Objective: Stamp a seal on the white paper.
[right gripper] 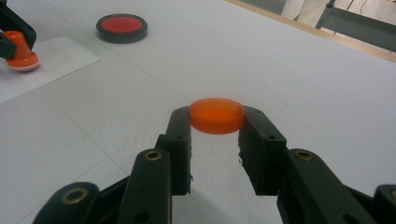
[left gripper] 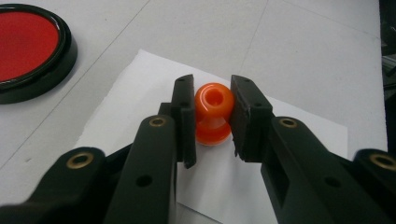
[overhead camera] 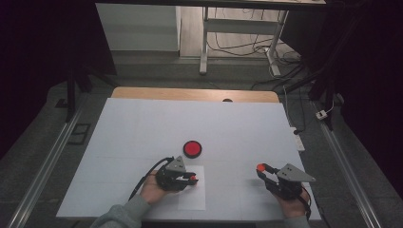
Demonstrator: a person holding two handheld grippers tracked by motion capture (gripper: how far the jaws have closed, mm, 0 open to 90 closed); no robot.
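While the left gripper (left gripper: pixel 212 116) rests low over the paper (left gripper: pixel 140 93), its fingers (left gripper: pixel 184 116) stand on both sides of an orange stamp (left gripper: pixel 212 114). The stamp is upright on the paper, with its round knob on top and its wider base below. In the left gripper view the knob sits between the two finger pads; the right pad touches it, and the left pad is at its edge, so the fingers are pinching the stamp by the knob. The base is below the pads and it meets the paper. In the high view the left gripper (overhead camera: pixel 192 179) is at the near side of the bench (overhead camera: pixel 142 123), and the stamp (overhead camera: pixel 193 178) shows as a small orange spot at the tips.

The right gripper (right gripper: pixel 217 123) is apart from the left one, to the right on the bench. Its fingers (right gripper: pixel 180 135) hold an orange cap (right gripper: pixel 217 115), a low round piece, flat side up. The cap lies across the tips of the two fingers, one at each side of its rim, and it is lifted above the bench surface. In the high view the cap (overhead camera: pixel 260 167) is at the front end of the right gripper (overhead camera: pixel 261 170).

A red pad (overhead camera: pixel 192 148) in a black ring lies on the bench beyond the paper, a little away from the left gripper. In the left gripper view the pad (left gripper: pixel 23 46) is up at the left corner, not touching the paper.
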